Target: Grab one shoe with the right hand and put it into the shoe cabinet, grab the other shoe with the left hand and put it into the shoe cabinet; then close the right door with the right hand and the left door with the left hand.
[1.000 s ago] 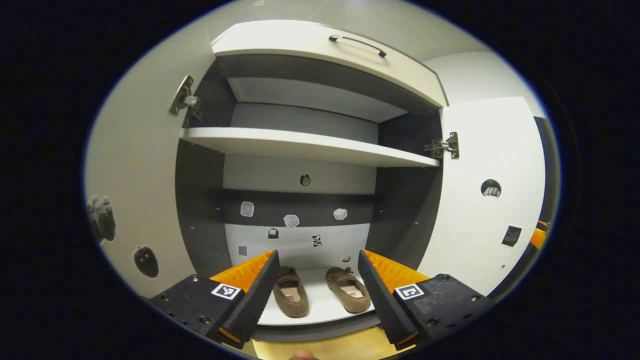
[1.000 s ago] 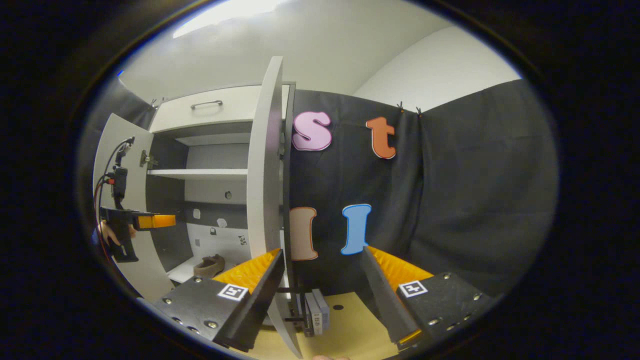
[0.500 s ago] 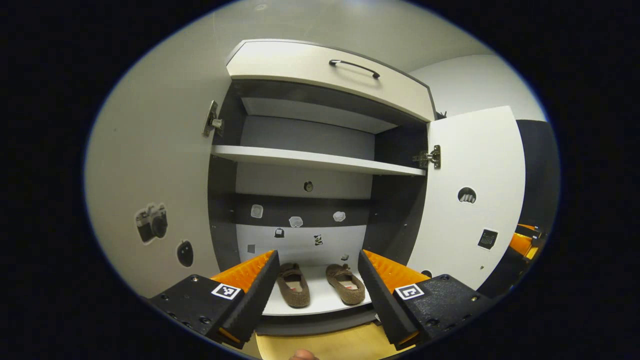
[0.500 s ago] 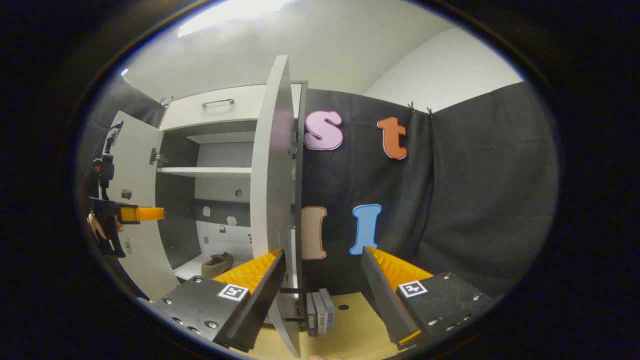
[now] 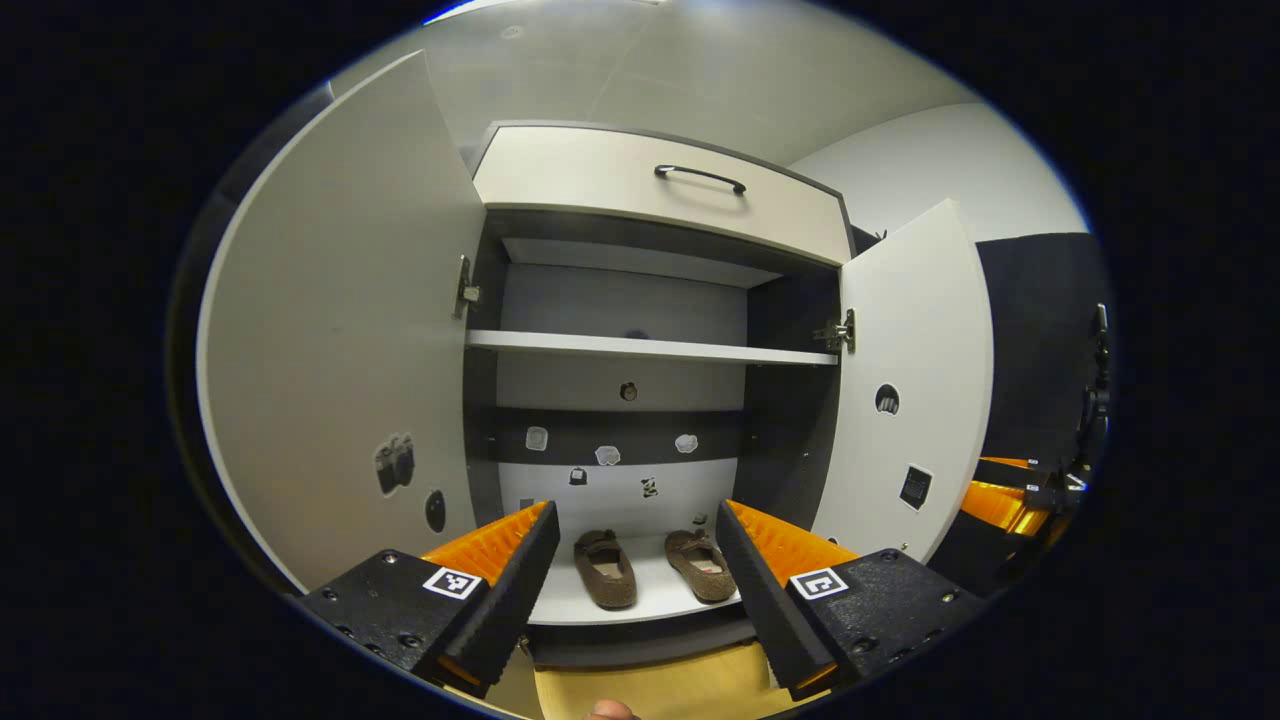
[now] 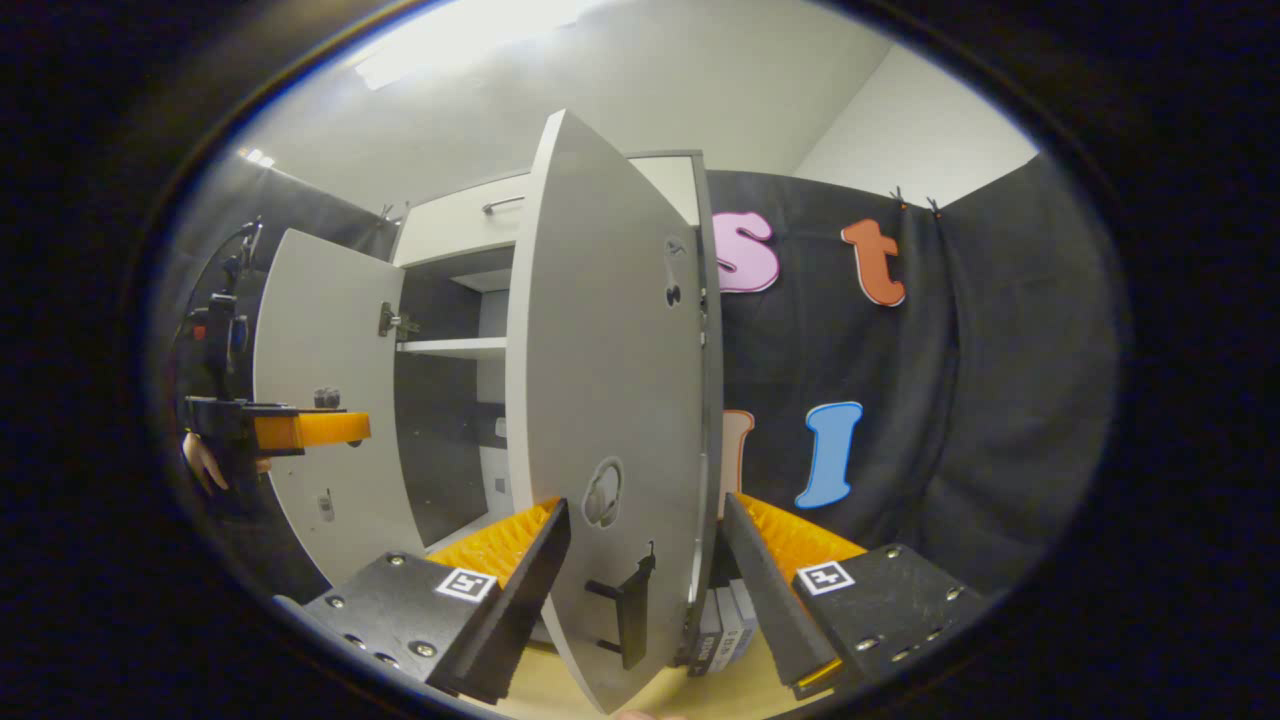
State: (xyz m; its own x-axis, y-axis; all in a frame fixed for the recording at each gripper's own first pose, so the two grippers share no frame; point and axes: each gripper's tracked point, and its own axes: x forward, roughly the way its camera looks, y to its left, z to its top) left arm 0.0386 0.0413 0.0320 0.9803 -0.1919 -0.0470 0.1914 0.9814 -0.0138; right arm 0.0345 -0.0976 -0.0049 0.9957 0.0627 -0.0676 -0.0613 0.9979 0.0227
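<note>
Right gripper view — right door (image 6: 610,400) between spread fingers of right hand-held gripper (image 6: 645,590).

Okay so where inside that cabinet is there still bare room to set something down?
The middle shelf is bare along its whole width, between the two hinges. The bottom board is crowded: the two shoes, left shoe and right shoe, sit side by side, with only a narrow strip between them.

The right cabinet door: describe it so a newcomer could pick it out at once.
Find the open shoe cabinet with the two brown shoes on its bottom shelf. The right cabinet door hangs at the cloth-wall side, swung partway out. Unlike the left door, it shows its dark bar handle in the right gripper view.
</note>
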